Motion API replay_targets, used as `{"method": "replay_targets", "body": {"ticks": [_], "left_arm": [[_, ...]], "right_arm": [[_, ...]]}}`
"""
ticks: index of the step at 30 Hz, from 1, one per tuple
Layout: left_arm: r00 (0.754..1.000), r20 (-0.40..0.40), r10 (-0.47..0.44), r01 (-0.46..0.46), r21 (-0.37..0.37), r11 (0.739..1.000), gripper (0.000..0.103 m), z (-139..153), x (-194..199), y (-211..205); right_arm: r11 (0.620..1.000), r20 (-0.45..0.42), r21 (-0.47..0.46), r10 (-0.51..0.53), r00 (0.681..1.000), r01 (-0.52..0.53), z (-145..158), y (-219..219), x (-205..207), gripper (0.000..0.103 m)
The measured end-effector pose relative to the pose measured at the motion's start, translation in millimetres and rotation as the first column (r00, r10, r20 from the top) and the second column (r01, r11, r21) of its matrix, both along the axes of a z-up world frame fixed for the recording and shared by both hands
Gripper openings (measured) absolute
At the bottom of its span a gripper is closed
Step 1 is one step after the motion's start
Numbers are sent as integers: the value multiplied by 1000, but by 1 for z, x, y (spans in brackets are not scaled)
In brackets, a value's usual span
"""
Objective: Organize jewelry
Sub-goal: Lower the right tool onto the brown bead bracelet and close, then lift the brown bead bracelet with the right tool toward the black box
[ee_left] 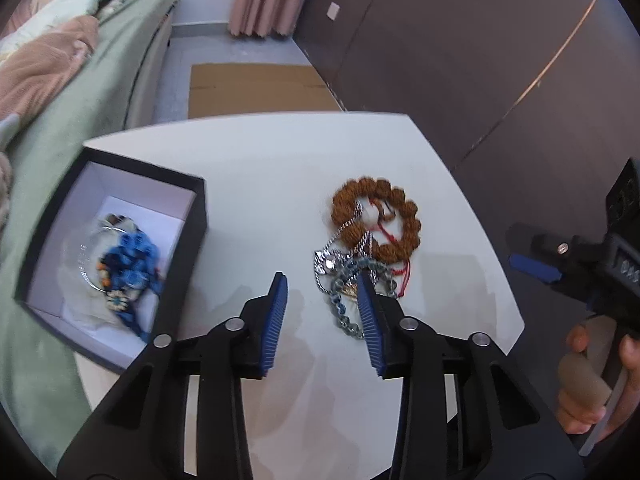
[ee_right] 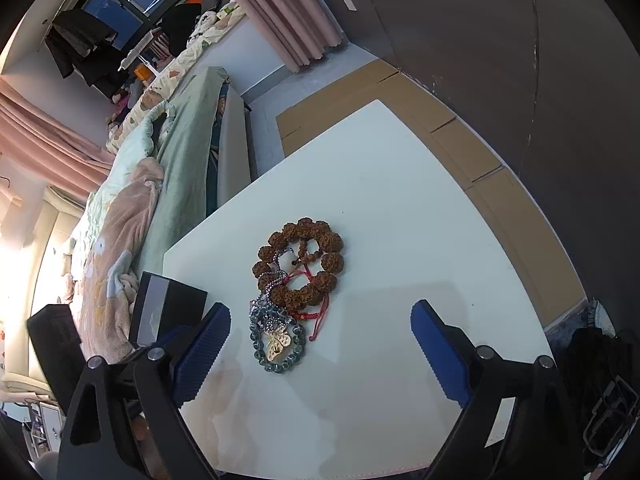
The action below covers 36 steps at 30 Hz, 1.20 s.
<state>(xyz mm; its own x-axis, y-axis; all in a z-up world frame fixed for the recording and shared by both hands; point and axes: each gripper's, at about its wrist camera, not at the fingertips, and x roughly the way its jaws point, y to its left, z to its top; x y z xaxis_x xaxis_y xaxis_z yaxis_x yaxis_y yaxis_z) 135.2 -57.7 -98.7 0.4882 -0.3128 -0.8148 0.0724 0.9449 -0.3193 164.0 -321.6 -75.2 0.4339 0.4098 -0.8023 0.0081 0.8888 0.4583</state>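
On the white table [ee_left: 260,168] lies a tangled heap: a brown knobbly bead bracelet [ee_left: 376,220] [ee_right: 300,268], a silver chain [ee_left: 332,256], a grey-green bead bracelet [ee_left: 344,280] [ee_right: 276,340] ringing a gold pendant [ee_right: 278,342], and a red cord [ee_right: 316,312]. My left gripper [ee_left: 322,284] hovers at the heap's near-left edge, jaws partly apart; its right finger overlaps the grey bracelet and no pad presses on anything. My right gripper [ee_right: 320,308] stands wide open just short of the heap. A black box [ee_left: 200,208] at the left holds blue beads [ee_left: 132,260].
A bed with green and pink covers [ee_left: 60,80] runs along the table's left side. Flattened cardboard [ee_left: 256,88] lies on the floor beyond the table, and a dark wall [ee_left: 460,60] stands to the right. A hand [ee_left: 584,392] grips the right gripper's handle.
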Motion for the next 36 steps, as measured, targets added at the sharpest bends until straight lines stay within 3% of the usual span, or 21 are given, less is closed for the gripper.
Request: {"method": "replay_targets", "body": {"ticks": [4,11,13,16,17,23,29,36], "left_arm": [[999,-24,-22,23,27,999,31,-12,2,-12],[997,-59,-47,52,100,994,26,-29,5,-35],[996,-75,-51,61,136,989,25,-34,5,-41],[997,-65,-44,56,203,978,15,-36,5,-48],[997,-69,-44,57,199,978,10,-36,6,-48],[999,-27,-39,42,113,993,9,-19,4,-39],[999,21,-37,37,-5,999,9,8,-3,-22],[997,81,-9,11,-31,999,9,31,-12,-2]], "right_arm": [[998,-17,-57,19,1000,-20,-4,7,0,83],[995,-72,-92,23,997,-30,-23,11,7,64],[995,-76,-94,23,997,-30,-25,12,10,63],[996,-63,-82,25,998,-30,-20,12,10,63],[996,-54,-82,26,998,-30,-18,13,10,63],[995,-53,-104,9,999,-14,-25,20,21,62],[995,-93,-98,-19,996,10,-45,24,38,51],[995,-71,-100,-31,997,24,-49,37,50,43]]}}
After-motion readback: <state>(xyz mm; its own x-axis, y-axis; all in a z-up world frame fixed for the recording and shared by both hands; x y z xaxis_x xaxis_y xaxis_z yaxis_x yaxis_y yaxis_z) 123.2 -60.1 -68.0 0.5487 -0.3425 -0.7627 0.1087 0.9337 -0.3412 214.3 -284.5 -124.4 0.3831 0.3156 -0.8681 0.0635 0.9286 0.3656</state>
